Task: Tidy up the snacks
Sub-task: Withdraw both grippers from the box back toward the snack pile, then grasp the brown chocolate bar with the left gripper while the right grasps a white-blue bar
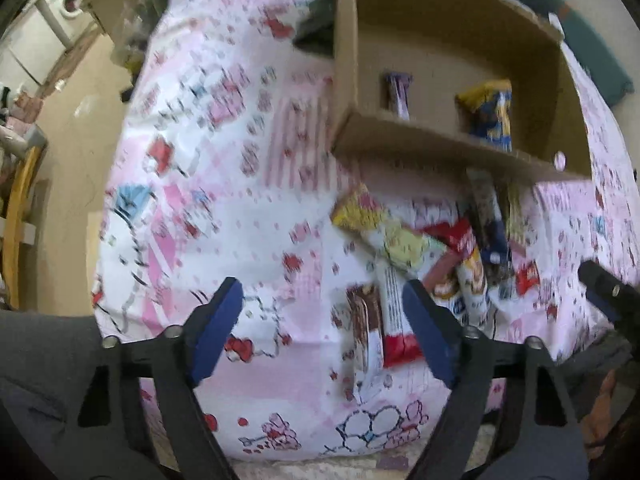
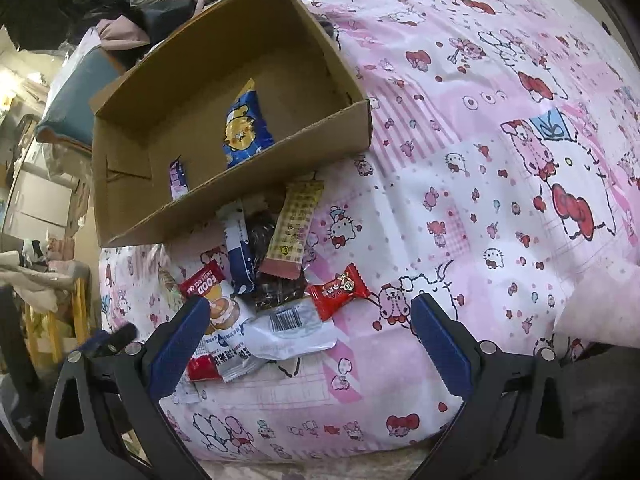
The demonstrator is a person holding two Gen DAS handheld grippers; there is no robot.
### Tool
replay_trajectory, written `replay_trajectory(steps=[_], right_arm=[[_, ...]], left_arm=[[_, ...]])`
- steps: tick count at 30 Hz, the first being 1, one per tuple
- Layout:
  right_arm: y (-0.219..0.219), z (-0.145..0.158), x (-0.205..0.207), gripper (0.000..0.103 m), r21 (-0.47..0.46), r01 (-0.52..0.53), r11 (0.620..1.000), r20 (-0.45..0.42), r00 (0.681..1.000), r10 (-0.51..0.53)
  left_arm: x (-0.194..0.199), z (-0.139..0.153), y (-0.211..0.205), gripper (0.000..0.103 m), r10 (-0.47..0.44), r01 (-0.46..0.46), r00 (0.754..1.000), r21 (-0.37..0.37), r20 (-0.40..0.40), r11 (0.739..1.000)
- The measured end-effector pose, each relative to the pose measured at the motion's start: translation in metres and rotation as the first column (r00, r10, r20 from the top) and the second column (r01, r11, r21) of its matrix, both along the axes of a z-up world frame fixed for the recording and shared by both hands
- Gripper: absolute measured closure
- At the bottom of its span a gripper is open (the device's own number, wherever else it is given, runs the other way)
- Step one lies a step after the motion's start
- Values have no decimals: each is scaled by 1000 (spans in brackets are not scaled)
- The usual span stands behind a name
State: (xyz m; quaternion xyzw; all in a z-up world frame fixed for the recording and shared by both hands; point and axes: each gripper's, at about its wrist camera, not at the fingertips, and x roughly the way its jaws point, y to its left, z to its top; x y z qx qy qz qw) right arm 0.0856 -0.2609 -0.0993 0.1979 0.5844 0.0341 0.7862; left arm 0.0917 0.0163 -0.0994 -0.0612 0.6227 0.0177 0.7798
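Box point(image 2: 132, 216) holds two snacks; pile point(image 2: 264, 280) remains on bed point(image 2: 480, 200). Left gripper point(image 1: 324, 320) and right gripper point(image 2: 310, 332) fingers open, empty.

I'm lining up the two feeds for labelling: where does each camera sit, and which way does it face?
Left wrist: on the left gripper, facing steeply down at the snack pile before the cardboard box; both open fingers and the right gripper's tip show.
Right wrist: on the right gripper, facing down at the same pile and box; open fingers show.
Shared: box, blue-yellow packet, pile, pink bedsheet.
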Motion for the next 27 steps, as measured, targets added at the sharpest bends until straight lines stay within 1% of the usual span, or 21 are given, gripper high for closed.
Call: replay_trajectory(steps=[1,2,5,8,12,13,14,17,20,21,22,23,24,25,27], right_arm=[[1,0,0,0,0,-2,1000,-3,1000,2],[1,-1,1,0,-1,-5,1000,-6,1000,5],[4,-3,1,0,0,-12,1000,-12,1000,12],[3,-3,2,0,0,-8,1000,-12,1000,8],[2,-4,2,0,8,-1,1000,-19,1000,1],[2,-4,2,0,8,-1,1000,-19,1000,1],[1,-4,2,0,8,1,1000,-17,1000,-1],[-3,-2,1,0,20,15,1000,-9,1000,-15],[-8,0,1,2,48,39,998,-8,999,-39],[-10,0,1,8,71,44,996,-8,999,-44],[-11,0,2,20,100,40,994,-12,999,-39],[-9,-1,3,25,122,29,992,-22,999,-26],[-5,-3,6,34,143,6,990,-37,999,-1],[1,-5,10,47,152,-20,988,-45,999,27],[14,-6,19,55,139,-73,988,-51,995,81]], left_arm=[[0,-5,-2,32,-8,8,1000,-14,-24,1000],[0,-10,-4,42,-16,14,999,-30,-45,999],[-2,-22,-11,53,-44,39,994,-54,-100,998],[-5,-34,-20,54,-76,71,988,-39,-134,997],[-9,-49,-29,54,-102,105,981,12,-162,994],[-9,-51,-30,64,-102,108,980,22,-168,994],[-10,-53,-30,89,-106,112,979,27,-176,993],[-12,-54,-26,89,-100,103,978,7,-182,995],[-13,-41,-18,89,-86,88,984,3,-154,996],[-12,-37,-16,89,-76,76,986,-4,-146,997],[-12,-30,-12,89,-60,58,990,-17,-130,998],[-12,-23,-9,89,-45,43,993,-19,-112,999],[-11,-17,-6,89,-35,33,995,-19,-95,999],[-11,-11,-3,89,-24,23,997,-22,-74,999],[-10,-3,-1,89,-12,11,999,-17,-46,1000]])
